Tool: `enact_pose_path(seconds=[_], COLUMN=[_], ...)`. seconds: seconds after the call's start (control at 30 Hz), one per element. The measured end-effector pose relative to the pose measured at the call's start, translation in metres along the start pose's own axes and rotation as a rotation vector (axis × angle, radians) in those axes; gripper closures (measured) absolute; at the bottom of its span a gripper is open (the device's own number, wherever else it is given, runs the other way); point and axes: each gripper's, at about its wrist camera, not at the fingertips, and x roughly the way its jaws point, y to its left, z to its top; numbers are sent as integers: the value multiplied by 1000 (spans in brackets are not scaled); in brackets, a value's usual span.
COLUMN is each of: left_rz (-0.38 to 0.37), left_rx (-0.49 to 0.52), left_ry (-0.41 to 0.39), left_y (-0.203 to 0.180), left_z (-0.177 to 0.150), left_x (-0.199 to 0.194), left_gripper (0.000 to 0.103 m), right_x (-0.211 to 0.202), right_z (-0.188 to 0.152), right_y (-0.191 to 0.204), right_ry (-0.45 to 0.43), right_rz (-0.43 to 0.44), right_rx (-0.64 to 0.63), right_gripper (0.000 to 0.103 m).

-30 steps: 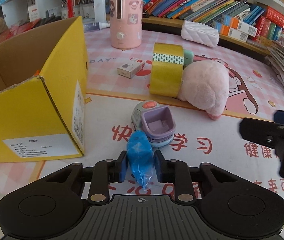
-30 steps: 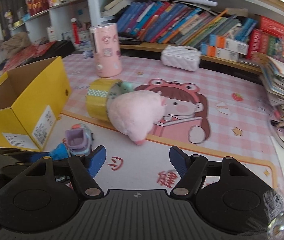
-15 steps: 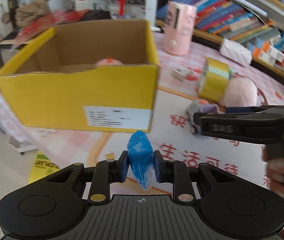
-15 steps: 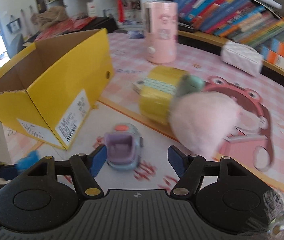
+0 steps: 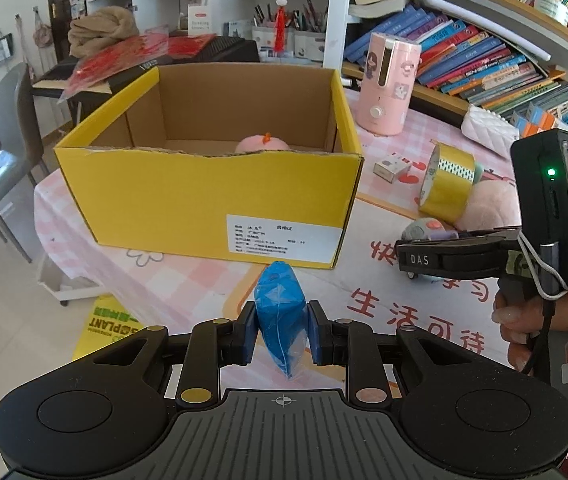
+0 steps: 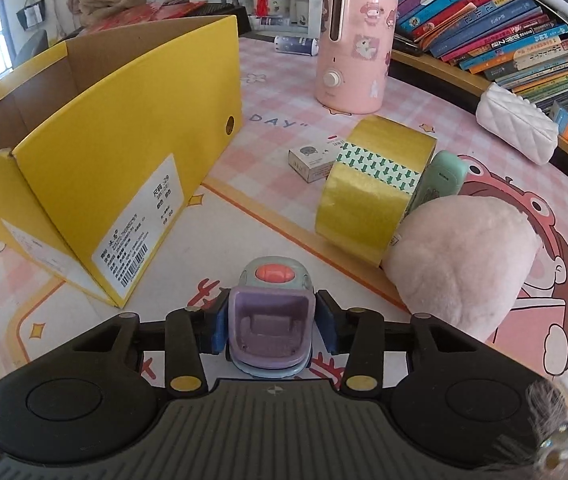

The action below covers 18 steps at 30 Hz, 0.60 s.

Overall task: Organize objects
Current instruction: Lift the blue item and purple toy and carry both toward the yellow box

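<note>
My left gripper [image 5: 279, 334] is shut on a blue plastic packet [image 5: 280, 320] and holds it above the table edge, in front of the open yellow box [image 5: 211, 196]. A pink round toy [image 5: 261, 145] lies inside the box. My right gripper [image 6: 271, 326] is shut on a small purple and grey toy car [image 6: 271, 316] that stands on the table, right of the box [image 6: 115, 152]. The right gripper also shows in the left wrist view [image 5: 416, 258], side on.
A yellow tape roll [image 6: 372, 188], a mint green item [image 6: 442, 180] and a pink plush [image 6: 464, 264] lie right of the car. A small white carton [image 6: 314, 158], a pink humidifier [image 6: 354, 36] and a white pouch [image 6: 518, 124] stand behind. Bookshelves line the back.
My left gripper has swung left and back with the blue packet, so it faces the box front. My right gripper moved forward and closed on the toy car.
</note>
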Motion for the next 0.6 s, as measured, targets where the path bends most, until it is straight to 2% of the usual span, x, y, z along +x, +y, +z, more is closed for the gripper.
enact_pose_path(seconds=[0.3, 0.6], left_rz=[-43, -137], left_rx=[-20, 24], left_ry=[-66, -127], left_y=[23, 64], left_z=[-4, -12], left_x=[-19, -46], left_gripper=[79, 79], right_x=[-63, -133], right_z=[-9, -32], right_y=[17, 69], right_ry=[-58, -143], right_rz=[21, -7], right_rx=[40, 50], right_gripper=[62, 63])
